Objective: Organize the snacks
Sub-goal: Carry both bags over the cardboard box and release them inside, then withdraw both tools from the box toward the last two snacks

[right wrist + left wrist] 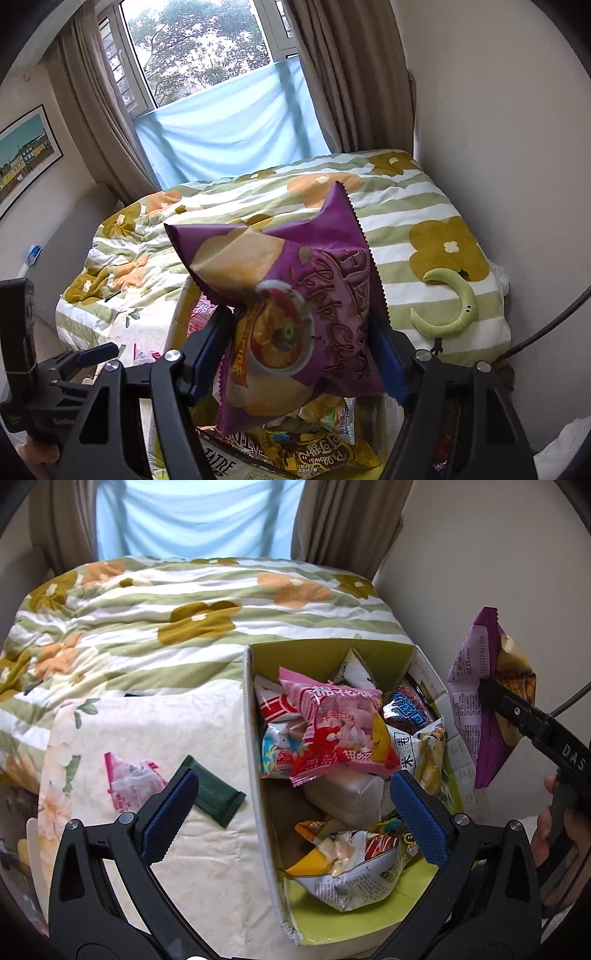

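A cardboard box with a green inside holds several snack packets, a pink marshmallow bag on top. My left gripper is open and empty, low over the box's left wall. My right gripper is shut on a purple potato chip bag, held up in the air; the bag also shows right of the box in the left wrist view. A dark green packet and a pink-edged clear packet lie on the cream cloth left of the box.
The box stands on a cream flowered cloth on a bed with a green striped floral quilt. A wall is close on the right. A green crescent toy lies on the quilt. Curtains and a window are behind.
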`<state>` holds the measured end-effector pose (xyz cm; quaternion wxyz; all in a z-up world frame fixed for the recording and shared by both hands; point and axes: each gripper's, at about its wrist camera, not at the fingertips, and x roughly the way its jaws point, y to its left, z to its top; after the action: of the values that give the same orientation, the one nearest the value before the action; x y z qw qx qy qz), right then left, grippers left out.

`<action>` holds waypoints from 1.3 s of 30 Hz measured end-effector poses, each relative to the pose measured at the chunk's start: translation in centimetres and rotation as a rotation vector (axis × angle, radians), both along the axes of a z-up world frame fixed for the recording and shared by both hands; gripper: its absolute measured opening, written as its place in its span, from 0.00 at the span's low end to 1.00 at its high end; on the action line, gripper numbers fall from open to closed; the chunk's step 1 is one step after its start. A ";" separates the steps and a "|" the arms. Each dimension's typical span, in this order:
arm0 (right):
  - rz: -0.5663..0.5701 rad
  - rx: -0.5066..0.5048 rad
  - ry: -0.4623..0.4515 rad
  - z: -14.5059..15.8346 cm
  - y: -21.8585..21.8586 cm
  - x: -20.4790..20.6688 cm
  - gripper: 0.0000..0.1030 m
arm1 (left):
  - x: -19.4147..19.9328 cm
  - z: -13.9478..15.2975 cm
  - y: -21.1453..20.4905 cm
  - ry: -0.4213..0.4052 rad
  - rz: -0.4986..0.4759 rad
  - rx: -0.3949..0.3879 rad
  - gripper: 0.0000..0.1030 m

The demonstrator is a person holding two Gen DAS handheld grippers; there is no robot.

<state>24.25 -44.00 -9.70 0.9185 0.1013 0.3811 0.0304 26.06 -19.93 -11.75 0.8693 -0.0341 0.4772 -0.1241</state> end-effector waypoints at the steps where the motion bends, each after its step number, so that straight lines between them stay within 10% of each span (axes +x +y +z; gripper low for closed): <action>1: 0.008 0.004 0.006 0.0 0.2 0.5 0.68 | -0.3 0.2 0.5 -0.004 0.011 0.014 1.00; 9: 0.015 0.005 0.029 -1.1 0.9 3.7 0.70 | -1.4 0.4 4.0 0.009 0.099 0.046 1.00; 12: 0.001 0.002 0.031 -1.8 1.0 3.8 0.94 | -1.7 -0.1 5.1 0.025 0.126 0.037 0.99; 39: 0.194 -0.032 -0.107 3.7 7.0 -3.7 0.94 | -9.5 4.9 11.9 -0.113 0.301 0.093 1.00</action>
<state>20.57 -37.05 -5.97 0.9317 0.0473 0.3401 0.1185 16.55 -8.04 -6.82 0.9042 -0.0581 0.4222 0.0280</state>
